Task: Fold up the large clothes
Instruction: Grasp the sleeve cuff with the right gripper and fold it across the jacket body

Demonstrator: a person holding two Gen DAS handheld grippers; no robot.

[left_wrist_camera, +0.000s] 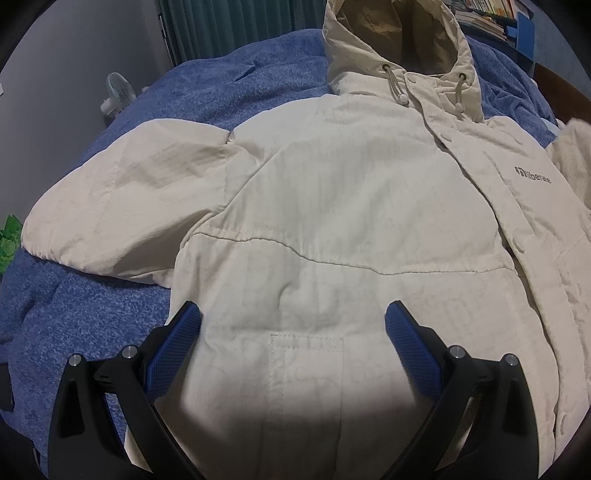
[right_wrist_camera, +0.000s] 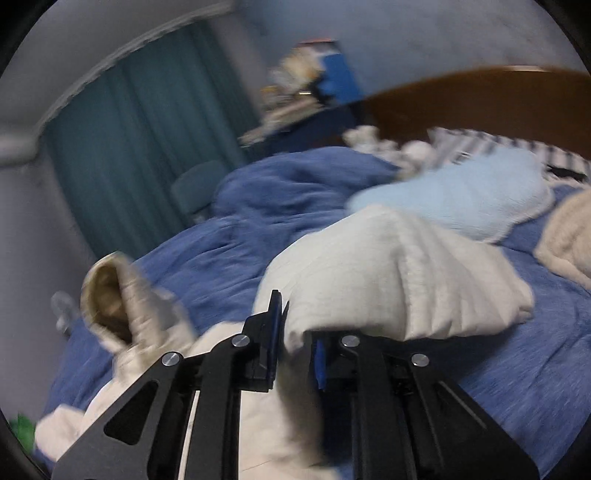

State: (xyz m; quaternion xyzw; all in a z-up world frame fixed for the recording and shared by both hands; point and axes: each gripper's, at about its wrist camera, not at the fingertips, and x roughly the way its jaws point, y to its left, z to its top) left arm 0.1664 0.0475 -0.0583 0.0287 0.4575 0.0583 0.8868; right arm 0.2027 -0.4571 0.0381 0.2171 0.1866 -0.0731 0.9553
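Left wrist view: a cream hooded jacket lies front-up and spread across a blue blanket on a bed. Its hood points toward the far end, cut off at the top edge. One sleeve stretches out to the left; the other side of the garment runs out of frame at right, and the hem is lost in shadow at the bottom. A grey chest logo is too small to read. The left gripper hangs above the jacket's lower front, jaws spread wide, with the fabric showing between the blue pads but not pinched by them. A small white fan and a stack of books sit at the margins.

Right wrist view: heavy motion blur softens everything. The right gripper is clenched on a bunched fold of the jacket, which is raised off the blanket and billows over the fingertips, hiding the right-hand pad almost entirely. The hood lies to the left. Beyond, a pale blue pillow, a wooden headboard and a teal curtain are recognisable only in outline; a cream item at the right edge cannot be identified.
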